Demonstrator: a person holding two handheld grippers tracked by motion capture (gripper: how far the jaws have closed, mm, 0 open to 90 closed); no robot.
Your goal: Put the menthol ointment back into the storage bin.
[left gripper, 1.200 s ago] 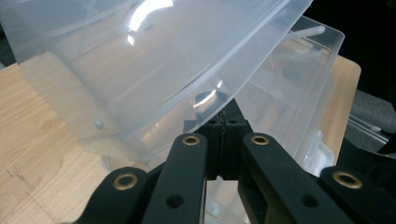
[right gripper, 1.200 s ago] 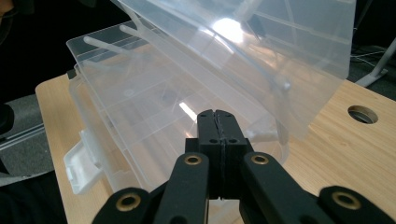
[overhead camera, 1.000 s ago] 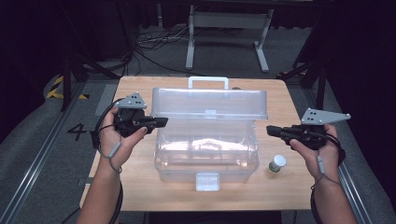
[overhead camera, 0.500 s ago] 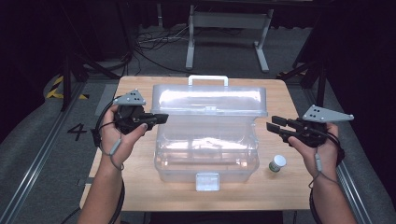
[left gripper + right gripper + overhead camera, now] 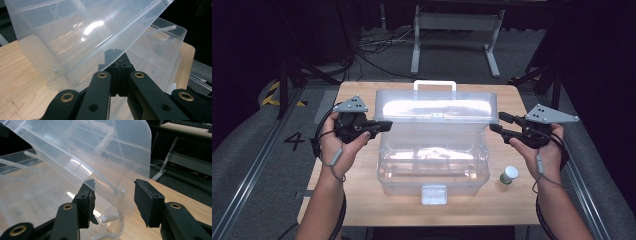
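Pinching lid (image 5: 435,107) edge, left claw (image 5: 384,124) clenched; right claw (image 5: 497,123) just opening, released, lid edge between jaws.

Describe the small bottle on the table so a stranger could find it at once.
Start at the light wooden table and its big clear plastic storage box. Just right of the box's front corner stands a small green bottle with a white cap, the one loose, opaque item there.

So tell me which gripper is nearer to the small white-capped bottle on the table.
Right. The right gripper is at the clear box's right side, its fingers open at the lid's edge, with the bottle below it. The left gripper is clamped on the lid across the box.
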